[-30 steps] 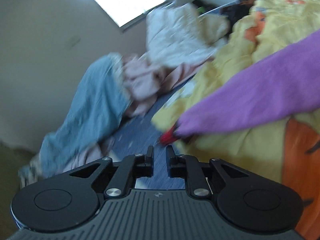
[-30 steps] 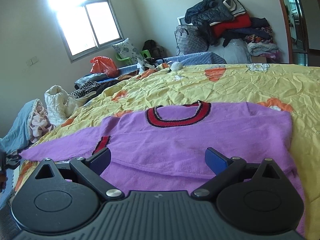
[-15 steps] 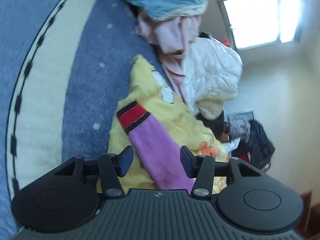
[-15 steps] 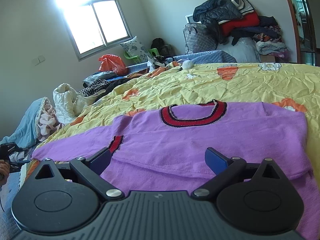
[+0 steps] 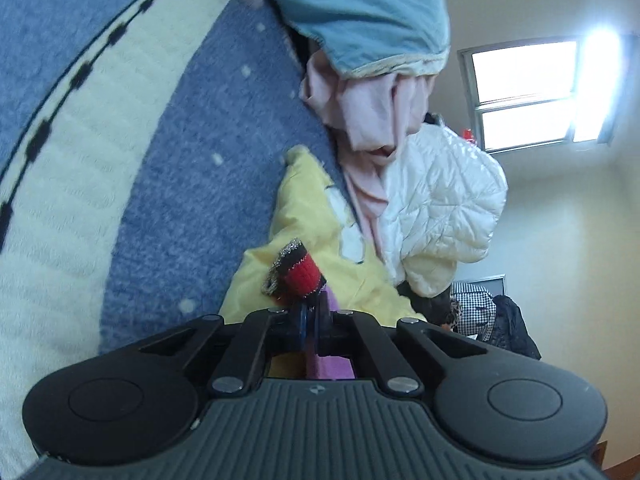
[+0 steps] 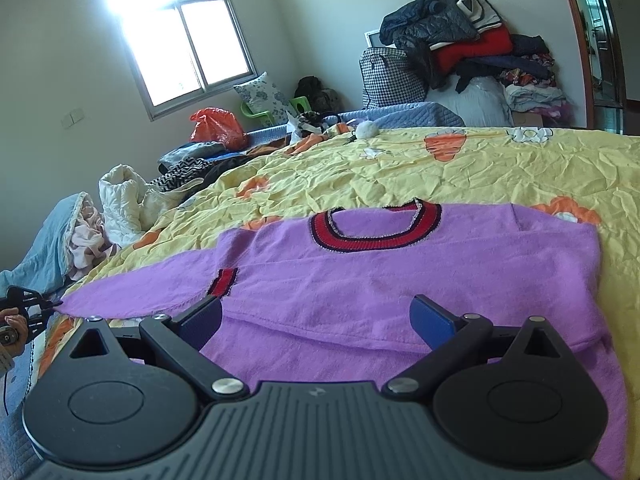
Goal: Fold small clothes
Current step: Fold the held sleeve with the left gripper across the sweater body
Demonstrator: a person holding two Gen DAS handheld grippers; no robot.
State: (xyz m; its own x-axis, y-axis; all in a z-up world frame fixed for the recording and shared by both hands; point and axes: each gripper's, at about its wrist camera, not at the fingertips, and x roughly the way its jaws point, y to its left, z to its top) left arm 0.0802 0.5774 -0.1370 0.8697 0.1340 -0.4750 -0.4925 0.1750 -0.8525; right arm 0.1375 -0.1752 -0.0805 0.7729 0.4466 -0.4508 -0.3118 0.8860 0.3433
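A purple sweater (image 6: 400,276) with a red and black collar lies flat on the yellow bedsheet (image 6: 480,172). One sleeve is folded over the body, its red cuff (image 6: 223,282) near the middle. The other sleeve stretches to the left edge of the bed. My left gripper (image 5: 311,312) is shut on that sleeve's end; the red and black cuff (image 5: 294,270) sticks out past its fingertips. In the right wrist view the left gripper (image 6: 28,306) shows at the far left in a hand. My right gripper (image 6: 316,316) stands open just above the sweater's lower part, nothing between its fingers.
A pile of clothes lies at the bed's left end: a blue garment (image 5: 360,12), a pink one (image 5: 372,108) and a white quilted jacket (image 5: 444,200). A blue and cream rug (image 5: 120,140) covers the floor. Stacked clothes (image 6: 460,36) and a checked bag (image 6: 390,76) stand at the far wall.
The left gripper rolled about a quarter turn, opened around the sleeve's cuff end, then shut on it. The right wrist view shifted slightly; the sweater lies as before.
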